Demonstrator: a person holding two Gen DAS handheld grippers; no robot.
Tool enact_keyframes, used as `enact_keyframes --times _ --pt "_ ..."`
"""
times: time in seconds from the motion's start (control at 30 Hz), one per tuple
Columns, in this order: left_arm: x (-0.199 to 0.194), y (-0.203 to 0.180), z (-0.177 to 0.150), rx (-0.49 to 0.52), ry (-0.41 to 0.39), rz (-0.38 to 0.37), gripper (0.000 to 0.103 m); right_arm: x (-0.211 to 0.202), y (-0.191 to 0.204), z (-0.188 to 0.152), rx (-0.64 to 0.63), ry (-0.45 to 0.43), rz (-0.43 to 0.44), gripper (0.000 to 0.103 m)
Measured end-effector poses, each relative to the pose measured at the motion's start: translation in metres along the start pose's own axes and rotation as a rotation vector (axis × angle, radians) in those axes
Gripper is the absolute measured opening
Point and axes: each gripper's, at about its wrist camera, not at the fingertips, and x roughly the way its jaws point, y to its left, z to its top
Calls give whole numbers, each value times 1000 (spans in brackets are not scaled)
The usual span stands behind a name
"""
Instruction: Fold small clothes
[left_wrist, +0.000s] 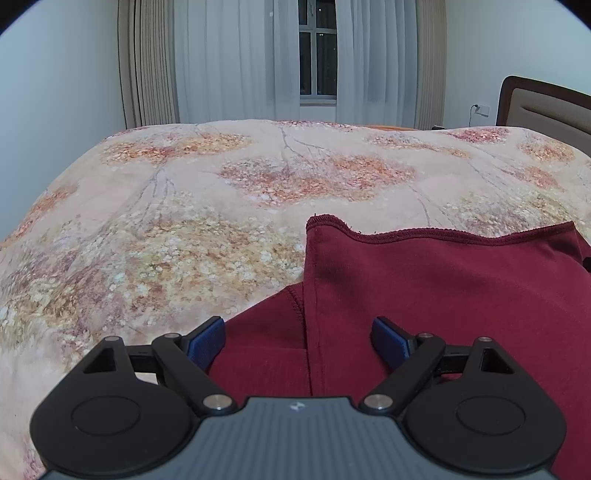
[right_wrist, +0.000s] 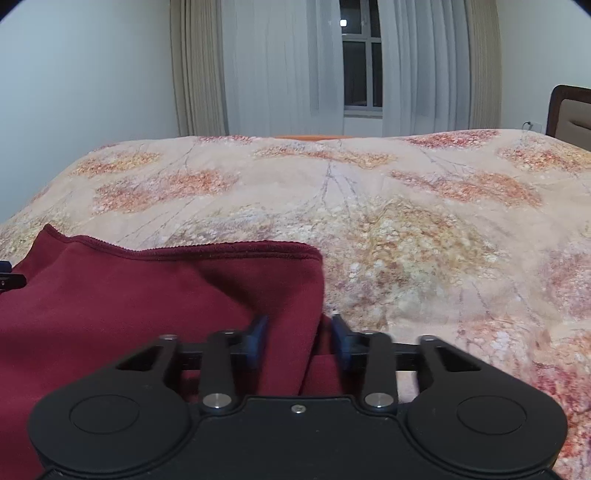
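A dark red garment (left_wrist: 424, 288) lies on the bed, its top layer folded over with a stitched hem along the far edge. My left gripper (left_wrist: 298, 341) is open wide, its blue pads (left_wrist: 207, 341) on either side of the garment's left folded edge. In the right wrist view the same garment (right_wrist: 147, 295) fills the lower left. My right gripper (right_wrist: 299, 341) is partly open, its blue pads (right_wrist: 258, 338) straddling the garment's right edge, not pressed together. The left gripper's tip (right_wrist: 9, 280) shows at the far left edge of that view.
The bed is covered by a floral beige and orange bedspread (left_wrist: 221, 206) that extends far ahead and to both sides. A padded headboard (left_wrist: 546, 107) stands at the right. Curtains and a window (left_wrist: 317, 55) are behind the bed.
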Motion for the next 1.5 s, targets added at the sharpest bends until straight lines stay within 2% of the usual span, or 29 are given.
enact_keyframes --times 0.03,0.13,0.2,0.37,0.53,0.67,0.77,0.9,1.13,1.3,1.5 --pt "-1 0 0 2 -5 1 90 -4 1 -1 -9 -16 -24 87" --pt "-6 -3 -3 17 -25 8 96 -14 1 -6 -45 -46 -82 100" --pt "-13 -5 -5 26 -41 37 101 -21 -1 -10 -52 -58 -115 102" --pt "-50 -9 -12 13 -123 110 102 -48 9 -20 -72 -121 -181 102" --pt "-103 -3 -31 -166 -186 143 103 -76 40 -19 -98 -170 -235 102" --pt "-140 0 -55 -316 -192 155 103 -87 69 -10 -29 -134 -135 102" --pt "-161 -3 -71 -394 -195 122 103 -96 92 -4 42 -104 -40 102" --pt "-183 -16 -86 -417 -171 113 103 -116 123 1 70 -96 4 102" --pt "-208 -35 -102 -414 -132 86 103 -158 158 -7 77 -86 -25 102" --pt "-213 -38 -105 -421 -118 88 103 -174 163 -18 62 -91 -36 102" --pt "-206 -40 -111 -444 -79 85 103 -167 162 -22 62 -63 -53 102"
